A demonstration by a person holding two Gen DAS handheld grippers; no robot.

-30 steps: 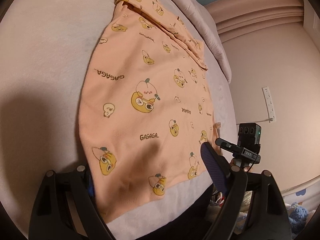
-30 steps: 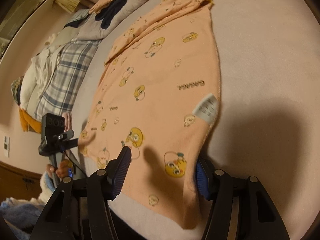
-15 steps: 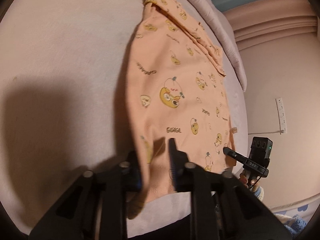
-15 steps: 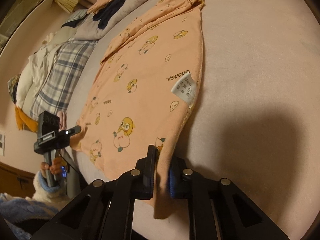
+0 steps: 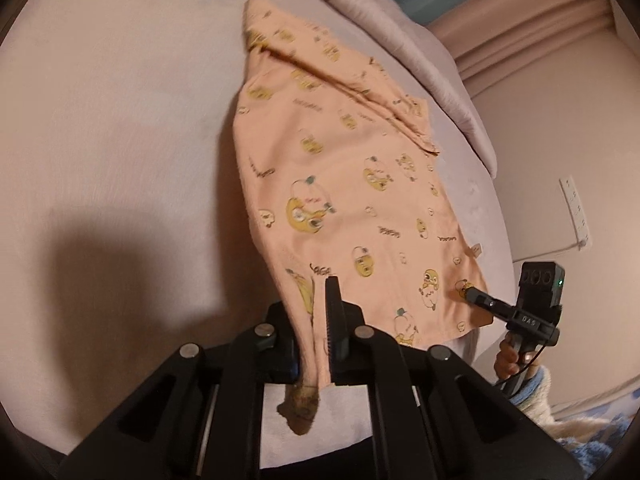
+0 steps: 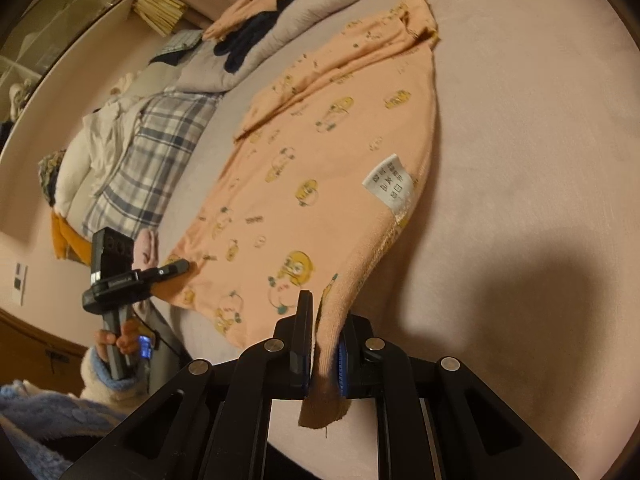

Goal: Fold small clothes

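While most of the peach cotton garment point(image 5: 340, 184) lies flat on the bed point(image 5: 120, 120), its two near hem corners are pinched up into soft, drooping folds. It is a thin knit printed with yellow cartoon fruit figures and small lettering, and a white woven care label point(image 6: 390, 184) is sewn at one side seam. The left gripper point(image 5: 316, 336) is closed tight on one corner, the cloth bunched between its black ribbed pads with a rumpled tip hanging below. The right gripper point(image 6: 324, 344) is likewise clamped on the other corner, where the thicker ribbed hem edge curls between blue-lined pads. The bed wears a smooth, matte, pale mauve sheet. Farther back in the right wrist view lie a plaid blanket point(image 6: 148, 152) and a heap of dark and orange clothes point(image 6: 248, 28), well apart from the garment.
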